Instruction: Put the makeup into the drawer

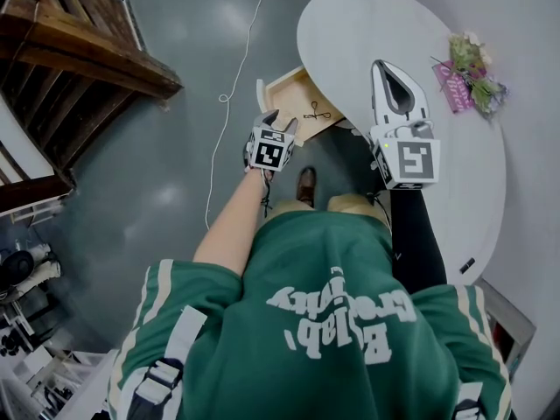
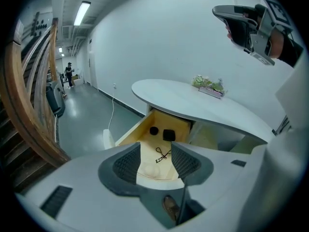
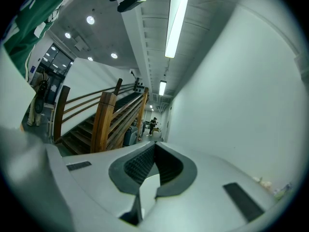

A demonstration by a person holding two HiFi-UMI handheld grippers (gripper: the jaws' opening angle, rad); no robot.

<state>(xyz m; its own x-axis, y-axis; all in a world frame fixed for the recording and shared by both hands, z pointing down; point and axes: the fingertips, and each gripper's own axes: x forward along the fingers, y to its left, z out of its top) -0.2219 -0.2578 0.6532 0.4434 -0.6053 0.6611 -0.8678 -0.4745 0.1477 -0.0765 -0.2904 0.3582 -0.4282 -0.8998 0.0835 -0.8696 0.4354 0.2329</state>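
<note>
The table [image 1: 367, 24] hides part of the drawer [image 1: 293, 90], whose two dark items [image 2: 168, 135] are unidentifiably small.

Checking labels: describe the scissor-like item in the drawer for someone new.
Under the white oval table, a pale wooden drawer stands open. On its floor lies a thin black scissor-like tool; unlike the round black piece and square black piece nearby, it is wiry with crossed arms.

Round white table [image 1: 376, 24] with a bunch of flowers [image 1: 472, 64] and a pink packet [image 1: 451, 84] just beside it, near one edge. Wooden staircase [image 1: 79, 51] at left on a grey floor [image 1: 157, 182], where a thin white cable [image 1: 229, 94] lies. Green shirt [image 1: 324, 322] with white lettering in the foreground; brown shoe [image 1: 305, 185] near the table.
</note>
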